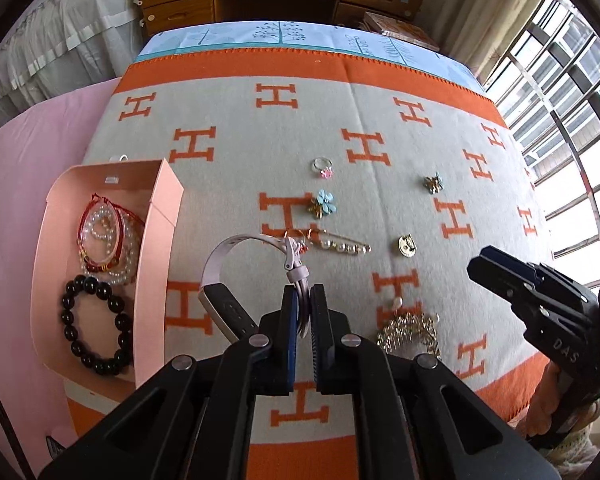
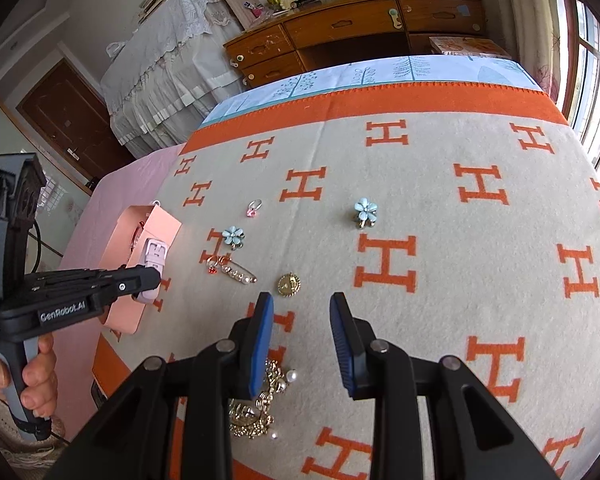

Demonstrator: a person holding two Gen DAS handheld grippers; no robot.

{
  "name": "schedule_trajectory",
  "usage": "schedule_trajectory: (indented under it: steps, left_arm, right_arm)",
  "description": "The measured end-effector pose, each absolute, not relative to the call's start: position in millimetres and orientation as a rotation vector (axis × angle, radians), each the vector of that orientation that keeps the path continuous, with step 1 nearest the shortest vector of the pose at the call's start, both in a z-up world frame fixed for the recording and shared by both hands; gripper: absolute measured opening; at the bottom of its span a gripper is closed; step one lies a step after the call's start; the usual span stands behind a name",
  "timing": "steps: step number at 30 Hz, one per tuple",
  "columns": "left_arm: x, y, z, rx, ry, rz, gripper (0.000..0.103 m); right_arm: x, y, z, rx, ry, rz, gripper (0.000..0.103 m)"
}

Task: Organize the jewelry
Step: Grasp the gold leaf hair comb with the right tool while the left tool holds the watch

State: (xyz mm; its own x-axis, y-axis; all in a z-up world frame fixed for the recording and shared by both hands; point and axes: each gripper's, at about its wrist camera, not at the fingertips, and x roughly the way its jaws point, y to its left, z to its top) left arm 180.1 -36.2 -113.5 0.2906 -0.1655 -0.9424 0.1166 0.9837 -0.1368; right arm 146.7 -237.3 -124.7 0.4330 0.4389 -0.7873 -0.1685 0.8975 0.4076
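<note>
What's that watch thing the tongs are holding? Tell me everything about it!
It is a watch with a pale pinkish-white strap that looks rubbery, a metal buckle at the strap's end and a dark rectangular face with a light rim. The left tongs are shut on the strap near the buckle. The band arches in a loop and the face hangs to the left, between the pink box and the loose jewelry on the blanket.

The left gripper (image 2: 150, 280) is black plastic with white letters on its side and a grey handle. A black cable hangs at the left edge. The right gripper (image 2: 302, 344) has black arms, round silver screws and blue ribbed fingers (image 2: 260, 344).
</note>
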Motion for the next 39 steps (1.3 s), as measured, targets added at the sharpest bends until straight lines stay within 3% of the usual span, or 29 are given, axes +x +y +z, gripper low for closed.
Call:
schedule_trajectory:
  steps: [29,32,33,39]
  left_arm:
    - [113.0,-18.1,-121.9,-0.026,1.183,-0.312,0.005]
    - [107.9,-16.5,-122.9,-0.025,1.177,-0.330,0.005]
    - [105.6,-16.6,-123.5,-0.021,1.175,-0.338,0.005]
    - [94.3,-13.9,-118.5,0.003,1.138,-0.362,0.005]
  right_arm:
    - [100.9,-178.5,-155.7,0.094,1.258,0.376,0.029]
    - [99.7,-171.6,-157.0,0.060,1.247,0.356,0.020]
    - [99.3,-170.2,-156.0,0.055,1.240,0.352,0.010]
    - [95.4,-160.9,-142.8,0.025,1.191,0.344,0.010]
